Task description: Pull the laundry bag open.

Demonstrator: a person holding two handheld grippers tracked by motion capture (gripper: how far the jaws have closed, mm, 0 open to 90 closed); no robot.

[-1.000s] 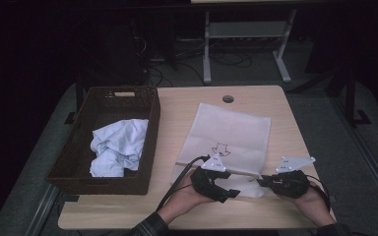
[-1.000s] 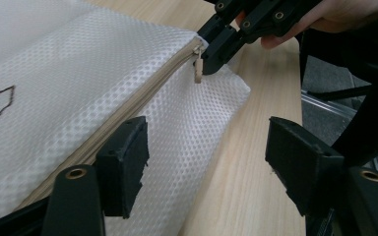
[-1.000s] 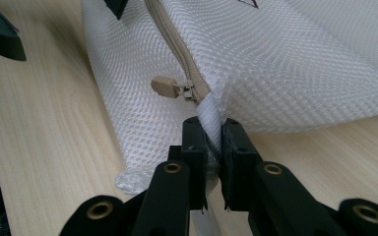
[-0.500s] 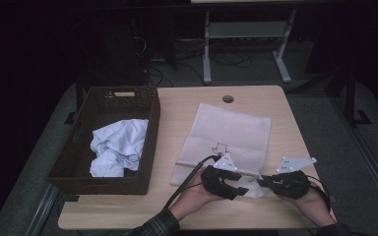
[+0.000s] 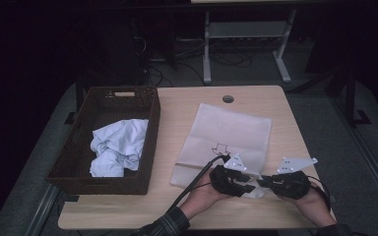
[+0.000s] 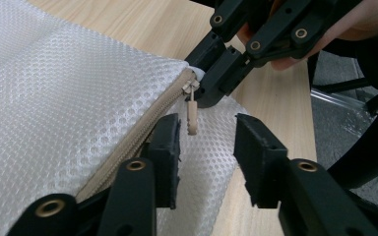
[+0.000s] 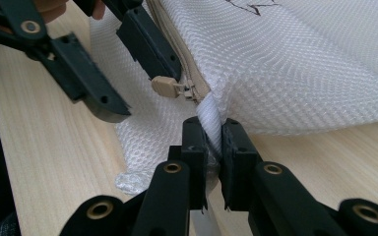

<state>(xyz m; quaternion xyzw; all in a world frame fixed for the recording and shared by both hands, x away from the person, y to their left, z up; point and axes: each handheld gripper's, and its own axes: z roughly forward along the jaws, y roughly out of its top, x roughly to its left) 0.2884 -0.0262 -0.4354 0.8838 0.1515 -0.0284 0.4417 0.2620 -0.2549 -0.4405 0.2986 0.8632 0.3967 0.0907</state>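
Pale wood-grain tabletop [image 5: 187,113], rounded at the corners, with a round cable hole [image 5: 228,99] near the far edge, well beyond both sets of fingers. Dark room around it: grey carpet floor [image 5: 325,118], a white desk frame [image 5: 246,37] and loose cables at the back, far beyond the fingers.

White mesh laundry bag [image 5: 226,137] lying flat on the tabletop, its near zipped corner right at the fingers. Right gripper [image 7: 213,142] with fingers [image 7: 195,142] together, clamped on a bunched fold of the bag's corner mesh. Left gripper [image 6: 206,137] just across from it, fingers [image 6: 167,142] apart but lately closing in, the beige zipper pull [image 6: 192,118] hanging at the far end of the gap between them, near one finger, not pinched. Beige zipper tape [image 6: 147,132] running back from the pull, past the left fingers.

Dark wicker basket [image 5: 74,162] on the tabletop, well apart to the left of the left fingers, holding a crumpled pale blue cloth [image 5: 115,152]. Both hands at the near tabletop edge, a plaid sleeve [image 5: 170,226] below the left gripper.
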